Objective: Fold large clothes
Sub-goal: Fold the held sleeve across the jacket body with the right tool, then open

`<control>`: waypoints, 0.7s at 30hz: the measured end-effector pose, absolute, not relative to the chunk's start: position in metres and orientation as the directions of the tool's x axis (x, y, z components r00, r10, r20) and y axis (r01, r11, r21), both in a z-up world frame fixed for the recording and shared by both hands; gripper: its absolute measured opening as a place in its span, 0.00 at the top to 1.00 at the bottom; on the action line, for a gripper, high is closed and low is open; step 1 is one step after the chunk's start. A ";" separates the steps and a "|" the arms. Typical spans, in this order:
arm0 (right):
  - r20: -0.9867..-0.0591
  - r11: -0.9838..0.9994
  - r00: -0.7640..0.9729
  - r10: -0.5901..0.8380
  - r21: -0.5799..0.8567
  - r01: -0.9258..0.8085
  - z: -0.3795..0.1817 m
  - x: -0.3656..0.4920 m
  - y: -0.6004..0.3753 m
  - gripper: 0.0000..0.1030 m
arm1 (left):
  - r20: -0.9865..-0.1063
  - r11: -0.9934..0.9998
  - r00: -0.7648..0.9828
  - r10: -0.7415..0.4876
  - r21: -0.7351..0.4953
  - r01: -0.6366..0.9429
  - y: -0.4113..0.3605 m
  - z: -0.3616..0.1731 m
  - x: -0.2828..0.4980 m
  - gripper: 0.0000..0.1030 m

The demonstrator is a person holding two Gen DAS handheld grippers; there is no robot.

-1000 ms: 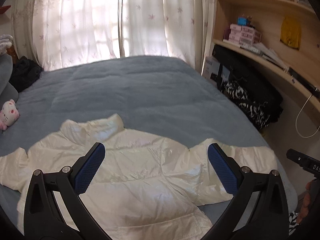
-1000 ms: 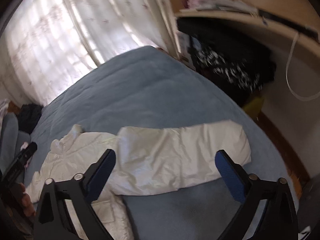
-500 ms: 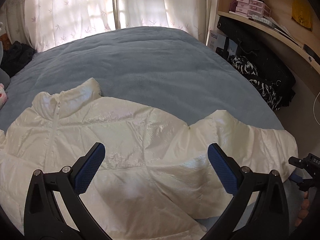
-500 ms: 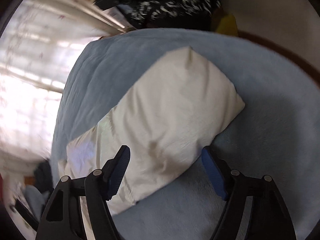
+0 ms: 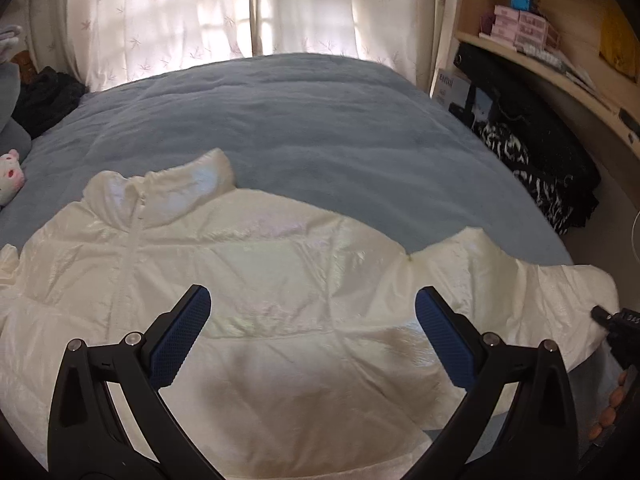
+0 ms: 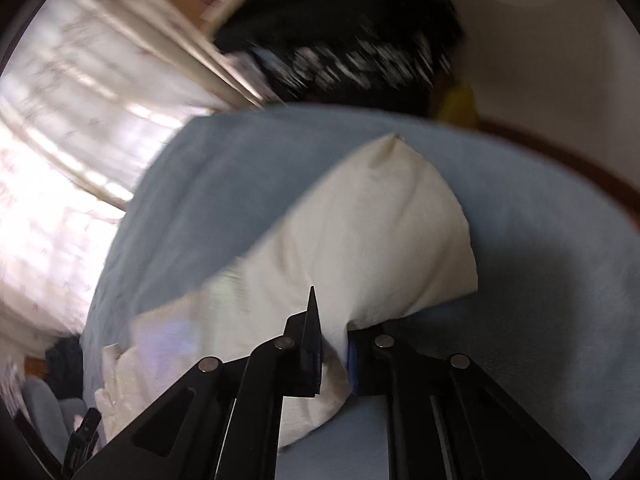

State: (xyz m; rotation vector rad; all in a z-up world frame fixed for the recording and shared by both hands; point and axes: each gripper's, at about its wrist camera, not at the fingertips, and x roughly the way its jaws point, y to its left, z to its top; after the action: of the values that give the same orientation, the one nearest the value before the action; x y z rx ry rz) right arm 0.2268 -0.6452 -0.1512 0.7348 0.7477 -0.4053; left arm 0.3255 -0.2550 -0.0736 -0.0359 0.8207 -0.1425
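Note:
A shiny white puffer jacket [image 5: 280, 280] lies flat on the blue bed cover [image 5: 300, 128], collar at the upper left, zip running down its front. My left gripper [image 5: 312, 332] hovers open over the jacket's chest, nothing between its blue pads. The jacket's sleeve [image 6: 380, 240] stretches toward the bed's right edge. My right gripper [image 6: 334, 348] is shut on the sleeve's lower edge, a pinch of white fabric bunched between its pads. In the left wrist view the right gripper's black body [image 5: 618, 320] shows at the sleeve's end.
Curtains [image 5: 224, 12] hang behind the bed. A wooden shelf unit [image 5: 560, 40] with boxes and dark bags [image 5: 540, 152] stands on the right. A plush toy [image 5: 10, 176] sits at the bed's left edge. A hand [image 5: 608, 412] shows at the lower right.
Both grippers have dropped closer to the jacket. The right gripper rolled and its jaws went from wide open to shut on the sleeve's edge.

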 end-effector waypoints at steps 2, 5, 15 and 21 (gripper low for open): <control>-0.678 0.740 0.732 -0.070 0.457 0.494 -0.113 0.229 -0.616 0.92 | -0.709 0.987 0.686 -0.162 -0.112 0.117 -0.236 -0.058 0.321 0.01; -0.580 0.832 0.814 -0.016 0.444 0.333 -0.049 0.237 -0.554 0.92 | -0.681 0.984 0.710 -0.178 -0.145 0.108 -0.204 -0.032 0.310 0.01; -0.543 0.956 0.806 0.234 0.279 -0.090 0.009 0.273 -0.318 0.91 | -0.632 0.964 0.769 -0.096 -0.250 -0.085 -0.049 0.017 0.272 0.01; -0.684 0.957 0.670 0.289 0.205 -0.204 -0.070 0.290 -0.203 0.91 | -0.691 0.958 0.723 0.004 -0.204 -0.201 0.043 -0.007 0.257 0.04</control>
State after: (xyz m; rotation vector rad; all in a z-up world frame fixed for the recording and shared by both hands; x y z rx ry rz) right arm 0.2898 -0.2034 -0.0700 0.1146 0.7893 0.2786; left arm 0.2573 0.0431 -0.0073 -0.2747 0.7562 0.1148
